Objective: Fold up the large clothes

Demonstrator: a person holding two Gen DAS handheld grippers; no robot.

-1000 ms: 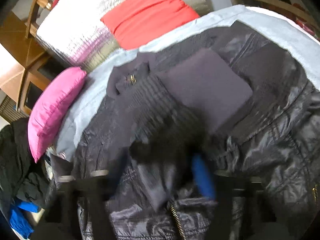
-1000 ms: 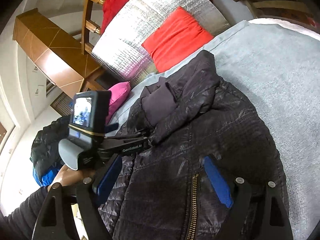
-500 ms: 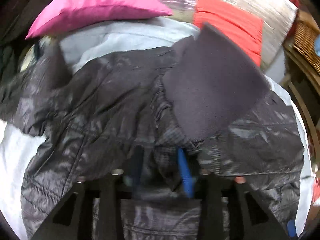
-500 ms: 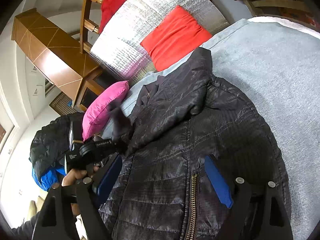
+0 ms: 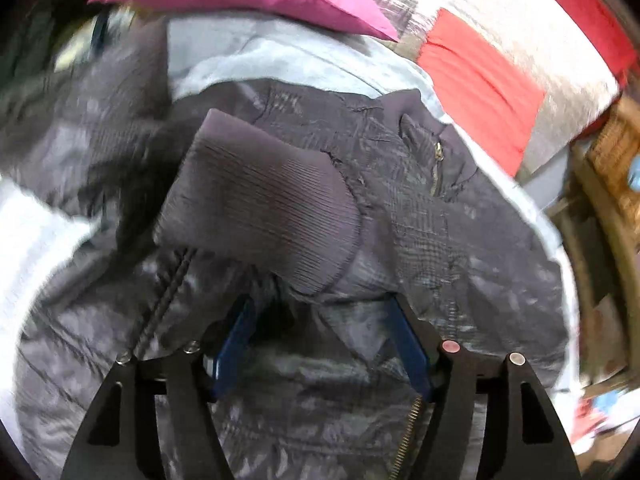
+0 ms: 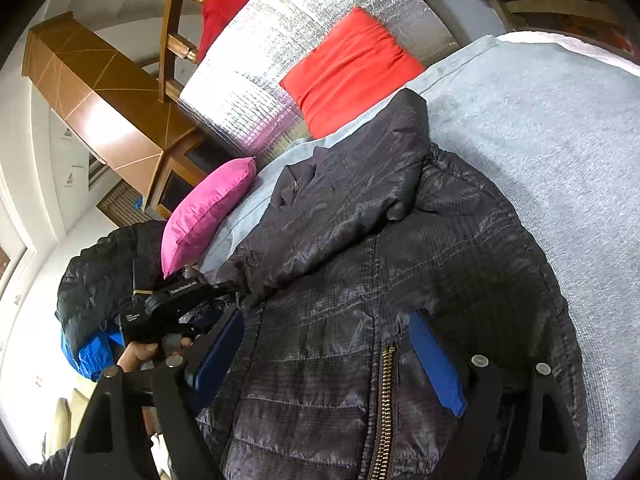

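A dark quilted jacket (image 6: 400, 280) lies front-up with its brass zipper (image 6: 386, 392) on the grey cover (image 6: 540, 140). One sleeve (image 6: 340, 208) runs diagonally across the chest to the jacket's left edge. Its ribbed cuff (image 5: 260, 208) lies just ahead of my left gripper (image 5: 320, 320), whose jaws are opening. The cuff's lower tip sits between the blue pads (image 5: 236, 340), and they do not press it. In the right wrist view the left gripper (image 6: 236, 286) is held in a hand (image 6: 136, 354) at that edge. My right gripper (image 6: 324, 344) stands open, low over the jacket's lower front.
A pink cushion (image 6: 208, 208), a red cushion (image 6: 352, 76) and a silver quilted pad (image 6: 280, 40) lie at the far end. A wooden cabinet (image 6: 100, 108) stands behind. A heap of dark and blue clothes (image 6: 92, 304) sits at the left.
The left gripper rolled and carried the cuff leftwards across the jacket to its edge. Its jaws have widened off the cuff. The right gripper has not moved.
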